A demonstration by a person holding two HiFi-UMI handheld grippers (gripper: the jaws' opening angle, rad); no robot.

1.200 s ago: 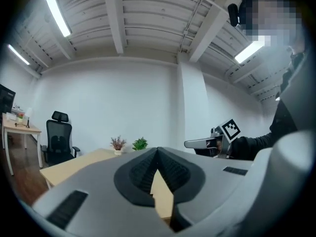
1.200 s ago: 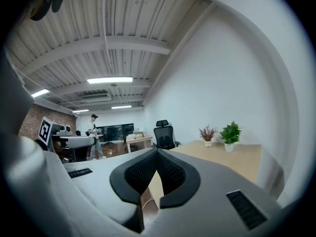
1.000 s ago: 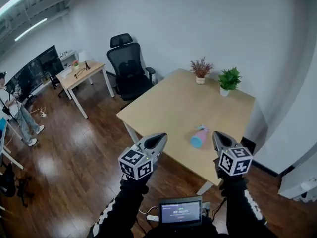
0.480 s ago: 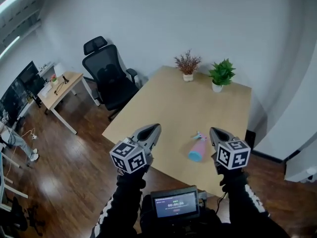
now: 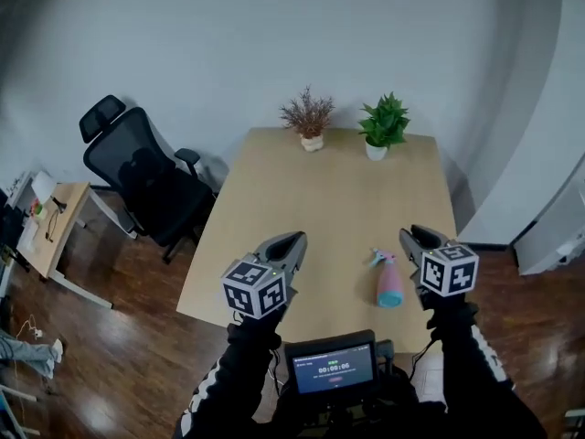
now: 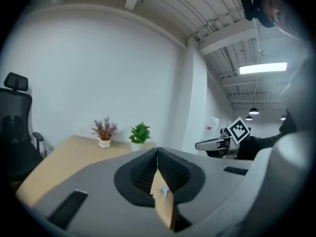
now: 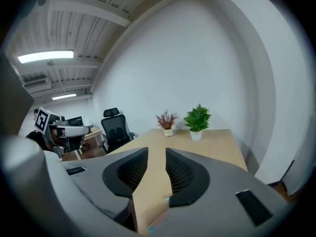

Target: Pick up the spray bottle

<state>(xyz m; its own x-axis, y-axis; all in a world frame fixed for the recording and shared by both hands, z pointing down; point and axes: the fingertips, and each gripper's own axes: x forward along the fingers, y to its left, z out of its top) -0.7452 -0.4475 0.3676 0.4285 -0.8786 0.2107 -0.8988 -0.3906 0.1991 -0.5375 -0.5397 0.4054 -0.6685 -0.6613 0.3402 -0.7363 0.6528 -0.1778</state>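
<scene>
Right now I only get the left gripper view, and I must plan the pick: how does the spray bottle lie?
Observer: In the head view, the spray bottle lies on its side on the table, close to the near edge, with its nozzle end toward the far side.
Operator: Which gripper is nearer?
Observer: The right gripper. It hovers just to the right of the bottle, and the left gripper is farther off.
Operator: Is the right one ready?
Observer: Its jaws are opening, and its own view shows only bare table between them.
</scene>
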